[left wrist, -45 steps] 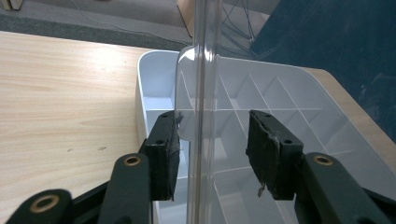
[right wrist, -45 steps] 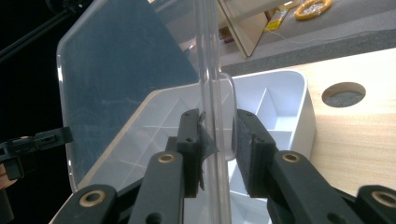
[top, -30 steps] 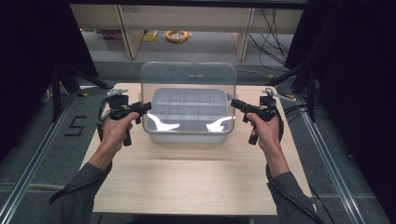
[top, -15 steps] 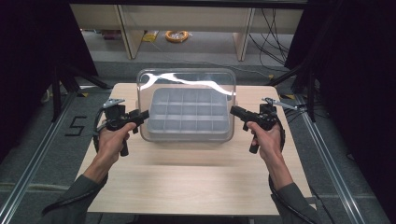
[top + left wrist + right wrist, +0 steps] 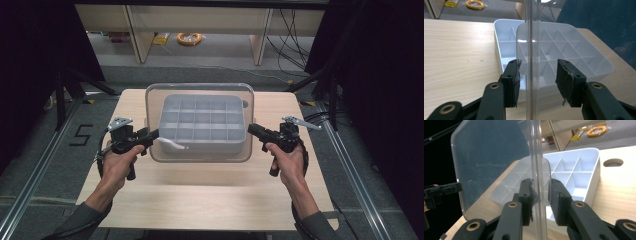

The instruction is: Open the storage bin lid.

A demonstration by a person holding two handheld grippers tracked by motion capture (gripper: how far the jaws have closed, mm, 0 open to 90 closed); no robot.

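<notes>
On the wooden table [image 5: 200, 200], compared with half a second ago, I log the clear lid [image 5: 200, 90] as lower and flatter: it now floats almost level above the white compartment tray [image 5: 200, 122], its outline enclosing the tray in the high view, where earlier it was tipped up toward the far edge. My hands have dropped nearer to me. Left gripper [image 5: 537, 80]: jaws parted wide, the lid's edge standing between them, neither pad clearly touching. Right gripper [image 5: 541, 200]: jaws nearly closed around the opposite lid edge; I cannot tell whether the pads actually press on it. Tray: white, shallow, rounded corners, divided into a grid of square cells, seated mid-table toward the far side. Lid: transparent, rounded corners, raised rim. Floor beyond: yellow cable coil [image 5: 189, 38].
</notes>
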